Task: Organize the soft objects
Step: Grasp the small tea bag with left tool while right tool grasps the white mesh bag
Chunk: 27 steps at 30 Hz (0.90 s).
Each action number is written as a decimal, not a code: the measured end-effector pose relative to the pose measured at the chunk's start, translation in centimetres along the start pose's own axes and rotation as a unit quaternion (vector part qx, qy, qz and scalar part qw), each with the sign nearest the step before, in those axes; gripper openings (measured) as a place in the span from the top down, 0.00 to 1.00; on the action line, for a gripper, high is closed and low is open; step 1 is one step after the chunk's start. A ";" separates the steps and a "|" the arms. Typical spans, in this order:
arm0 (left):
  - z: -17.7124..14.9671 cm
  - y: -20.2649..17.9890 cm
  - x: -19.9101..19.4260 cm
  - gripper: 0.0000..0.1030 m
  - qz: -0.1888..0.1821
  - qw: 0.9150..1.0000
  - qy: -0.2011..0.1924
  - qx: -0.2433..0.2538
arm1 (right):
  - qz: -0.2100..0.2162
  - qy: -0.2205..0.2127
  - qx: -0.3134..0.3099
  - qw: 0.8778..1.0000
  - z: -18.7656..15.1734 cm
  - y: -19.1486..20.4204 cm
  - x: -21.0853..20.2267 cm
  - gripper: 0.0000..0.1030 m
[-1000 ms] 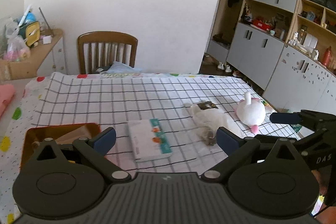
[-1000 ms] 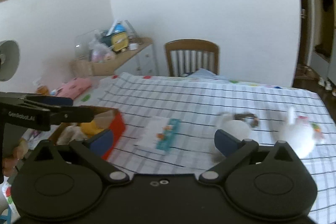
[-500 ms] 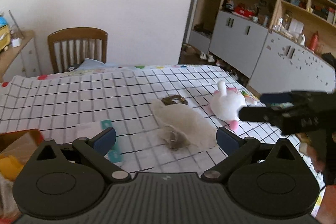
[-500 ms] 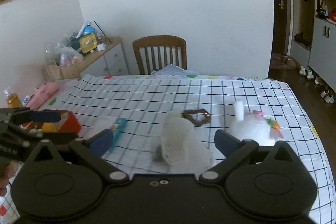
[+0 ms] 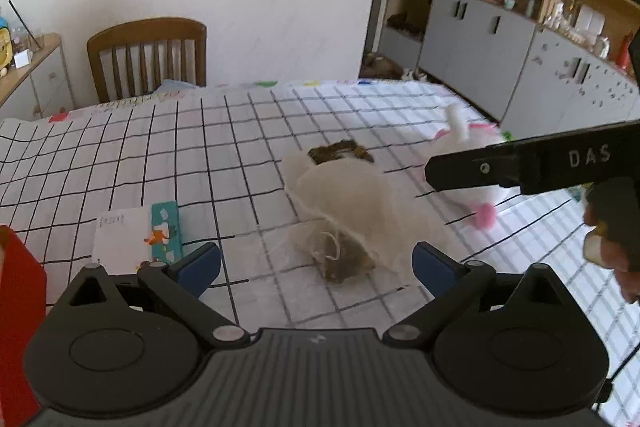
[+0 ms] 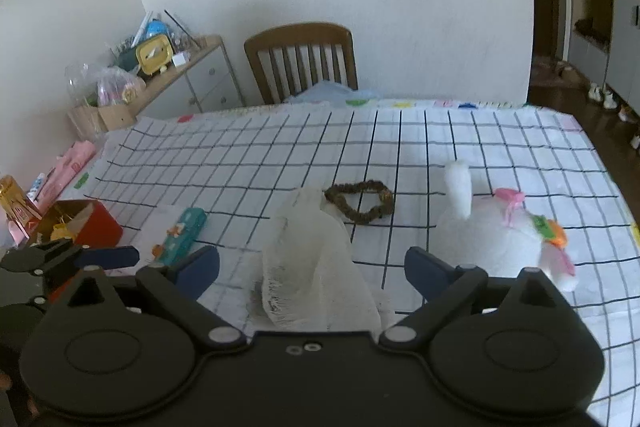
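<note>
A crumpled white gauze cloth [image 5: 352,203] [image 6: 312,275] lies on the checked tablecloth, covering something brown at its near end. A brown scrunchie [image 6: 360,201] [image 5: 340,151] rests just beyond it. To the right sits a white plush bunny [image 6: 504,235] [image 5: 464,143] with pink trim. My left gripper [image 5: 316,263] hovers open just before the cloth, nothing between its blue pads. My right gripper [image 6: 312,267] is open too, straddling the cloth's near end from above. In the left wrist view the right gripper's black finger crosses in front of the bunny.
A white and teal booklet [image 5: 138,237] [image 6: 176,235] lies left of the cloth. A red box [image 6: 80,225] [image 5: 16,299] with yellow contents stands at the table's left edge. A wooden chair [image 6: 300,61] is at the far side, and a cluttered dresser [image 6: 168,79] stands far left.
Both grippers have swung right and closer to the gauze cloth, which now sits between their fingers. The right gripper's finger now overlaps the bunny in the left wrist view.
</note>
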<state>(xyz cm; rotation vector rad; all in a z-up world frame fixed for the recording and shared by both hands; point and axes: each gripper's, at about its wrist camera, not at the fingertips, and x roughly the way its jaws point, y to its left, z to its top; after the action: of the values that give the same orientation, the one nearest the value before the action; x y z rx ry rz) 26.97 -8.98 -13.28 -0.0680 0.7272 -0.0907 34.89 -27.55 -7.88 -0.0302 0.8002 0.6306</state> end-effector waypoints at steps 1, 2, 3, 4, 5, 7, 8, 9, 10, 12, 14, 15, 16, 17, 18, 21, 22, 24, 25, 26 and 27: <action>-0.1 -0.1 0.6 0.01 0.002 1.000 0.002 0.002 | 0.002 0.004 -0.001 1.000 0.0 -0.2 0.6 0.06; -0.1 -0.1 1.2 0.01 0.004 1.000 0.004 0.003 | 0.003 0.007 -0.001 1.000 0.1 -0.4 1.0 0.07; -0.2 -0.1 1.6 0.01 0.007 1.000 0.005 0.003 | 0.004 0.012 -0.001 1.000 0.1 -0.5 1.4 0.09; -0.3 0.1 2.1 0.01 0.011 1.000 0.008 -0.003 | 0.005 0.016 0.000 1.000 0.2 -0.7 2.0 0.10; -0.3 0.3 2.5 0.01 0.013 1.000 0.011 -0.011 | 0.005 0.021 0.001 1.000 0.2 -0.9 2.5 0.13; -0.5 0.7 3.3 0.01 0.012 1.000 0.018 -0.023 | 0.006 0.027 0.002 1.000 0.2 -1.1 3.3 0.16; -0.5 0.7 3.6 0.01 0.014 0.999 0.021 -0.024 | 0.005 0.030 0.003 1.000 0.2 -1.3 3.8 0.17; -0.6 0.6 4.0 0.01 0.018 0.999 0.023 -0.022 | 0.007 0.034 0.004 0.999 0.3 -1.4 4.1 0.19; -0.7 0.5 4.2 0.01 0.021 0.999 0.023 -0.018 | 0.009 0.038 0.004 0.999 0.2 -1.5 4.6 0.21; -0.7 0.3 4.6 0.01 0.025 0.999 0.024 -0.012 | 0.010 0.041 0.001 0.999 0.3 -1.6 5.2 0.24; -0.8 0.2 4.9 0.01 0.030 0.999 0.023 -0.009 | 0.010 0.045 -0.007 0.999 0.2 -1.5 5.9 0.28; -0.8 0.2 5.1 0.01 0.031 0.999 0.024 -0.012 | 0.009 0.046 -0.010 0.999 0.3 -1.5 6.2 0.30; -0.8 0.3 5.2 0.01 0.032 0.999 0.025 -0.015 | 0.009 0.048 -0.012 0.999 0.2 -1.5 6.5 0.31; -0.8 0.4 5.4 0.01 0.034 0.999 0.025 -0.017 | 0.008 0.050 -0.012 0.999 0.3 -1.6 6.8 0.35; -0.7 0.4 5.5 0.01 0.035 0.999 0.025 -0.018 | 0.008 0.052 -0.011 0.999 0.2 -1.6 7.1 0.42; -0.6 0.2 5.7 0.02 0.025 0.999 0.025 -0.017 | 0.010 0.051 -0.012 0.999 0.1 -1.5 7.5 0.53; -0.6 0.1 5.8 0.02 0.024 0.999 0.024 -0.013 | 0.014 0.049 -0.012 0.999 0.0 -1.5 7.5 0.55; -0.6 -0.3 5.9 0.05 0.018 1.000 0.025 -0.006 | 0.019 0.047 -0.014 0.999 -0.1 -1.6 7.4 0.67; -0.6 -0.5 6.1 0.07 0.015 1.000 0.026 -0.003 | 0.018 0.046 -0.016 0.999 -0.1 -1.5 7.4 0.69; -0.6 -0.7 6.2 0.09 0.013 1.000 0.027 -0.001 | 0.017 0.045 -0.019 0.999 -0.1 -1.5 7.4 0.74; -0.6 -0.8 6.2 0.12 0.010 1.000 0.027 0.001 | 0.014 0.043 -0.022 0.999 -0.1 -1.6 7.3 0.78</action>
<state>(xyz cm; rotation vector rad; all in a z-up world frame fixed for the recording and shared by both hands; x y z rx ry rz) 31.16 -10.42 -17.77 -0.0567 0.7823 -0.0734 39.47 -25.09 -13.21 -0.0868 0.8719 0.6772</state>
